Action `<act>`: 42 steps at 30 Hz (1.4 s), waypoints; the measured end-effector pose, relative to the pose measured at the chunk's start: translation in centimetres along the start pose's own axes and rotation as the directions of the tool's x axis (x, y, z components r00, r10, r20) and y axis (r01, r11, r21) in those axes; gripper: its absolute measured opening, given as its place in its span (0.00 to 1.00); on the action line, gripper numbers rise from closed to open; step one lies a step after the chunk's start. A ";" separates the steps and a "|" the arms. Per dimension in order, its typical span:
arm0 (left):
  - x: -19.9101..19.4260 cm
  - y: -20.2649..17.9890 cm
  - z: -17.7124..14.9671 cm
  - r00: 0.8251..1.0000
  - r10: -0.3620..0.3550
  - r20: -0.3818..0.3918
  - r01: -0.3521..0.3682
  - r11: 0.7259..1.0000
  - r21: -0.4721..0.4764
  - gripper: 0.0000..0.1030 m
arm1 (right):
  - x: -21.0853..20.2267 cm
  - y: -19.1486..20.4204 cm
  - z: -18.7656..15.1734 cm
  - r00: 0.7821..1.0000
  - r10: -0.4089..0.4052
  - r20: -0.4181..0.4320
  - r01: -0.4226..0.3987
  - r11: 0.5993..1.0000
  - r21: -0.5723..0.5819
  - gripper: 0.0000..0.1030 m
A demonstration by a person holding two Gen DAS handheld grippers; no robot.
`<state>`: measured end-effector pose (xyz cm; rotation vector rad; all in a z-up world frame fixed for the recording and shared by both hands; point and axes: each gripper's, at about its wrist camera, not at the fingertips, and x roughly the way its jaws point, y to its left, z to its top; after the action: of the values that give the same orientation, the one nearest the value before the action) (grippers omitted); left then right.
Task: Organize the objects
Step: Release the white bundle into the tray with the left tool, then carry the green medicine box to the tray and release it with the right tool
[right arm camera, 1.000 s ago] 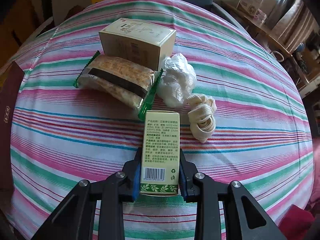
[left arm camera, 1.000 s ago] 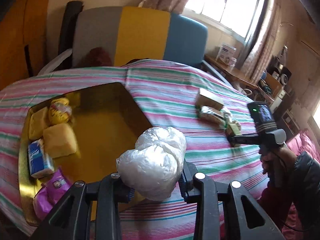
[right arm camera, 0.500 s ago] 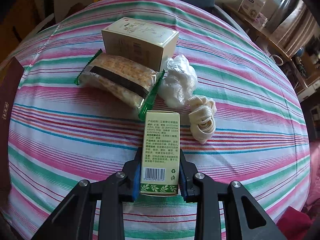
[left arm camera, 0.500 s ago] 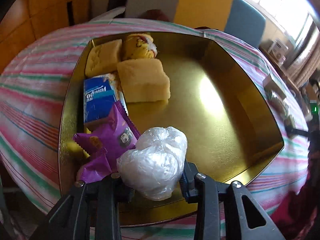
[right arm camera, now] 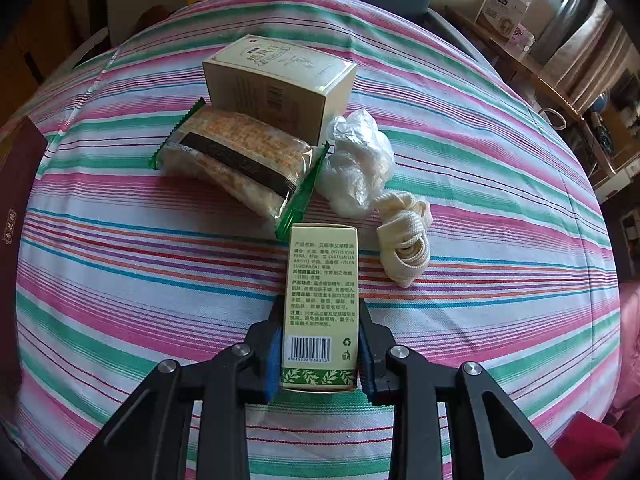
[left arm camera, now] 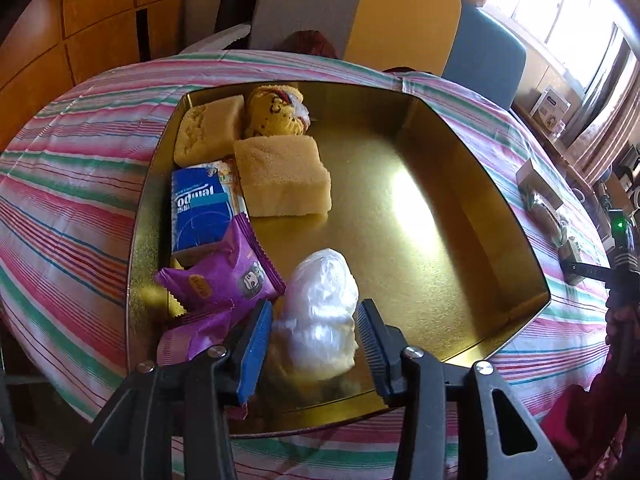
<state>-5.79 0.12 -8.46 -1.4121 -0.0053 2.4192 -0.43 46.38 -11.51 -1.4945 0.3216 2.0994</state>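
My left gripper [left arm camera: 314,326] is open over the near end of a gold tray [left arm camera: 476,208]. A white crumpled plastic bag [left arm camera: 322,312] rests on the tray floor between the jaws, which stand a little apart from it. Beside it lie purple snack packets [left arm camera: 224,276], a blue tissue pack [left arm camera: 200,210] and yellow cakes [left arm camera: 280,176]. My right gripper [right arm camera: 318,344] is shut on a small green box [right arm camera: 322,300] lying on the striped tablecloth.
Ahead of the right gripper lie a green-edged cracker packet [right arm camera: 236,160], a cream box [right arm camera: 280,80], another plastic bag [right arm camera: 356,160] and a coiled white cord [right arm camera: 404,236]. A dark red lid [right arm camera: 16,184] sits at the left. A multicoloured sofa [left arm camera: 400,20] stands behind the table.
My left gripper swung over the tray, lowered the plastic bag onto it and opened. The right gripper stayed shut on the green box, barely moving.
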 end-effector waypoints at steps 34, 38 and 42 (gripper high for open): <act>-4.4 1.9 0.6 0.987 0.049 0.152 -0.054 0.998 0.024 0.43 | -5.2 0.7 -0.3 0.979 0.123 0.162 -0.111 0.990 -0.082 0.29; -4.7 2.5 0.5 0.986 0.039 0.161 -0.041 0.999 0.008 0.43 | -9.0 4.8 0.1 0.954 0.188 0.233 -0.153 0.975 -0.160 0.29; -5.2 3.4 0.6 0.984 0.032 0.176 -0.030 0.999 -0.017 0.43 | -13.4 10.9 -0.5 0.910 0.323 0.259 -0.250 0.927 -0.278 0.29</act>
<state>-4.92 -4.54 -4.32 -1.2077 -0.0431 2.5665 -2.81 33.32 -0.44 -1.2854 0.1861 2.6449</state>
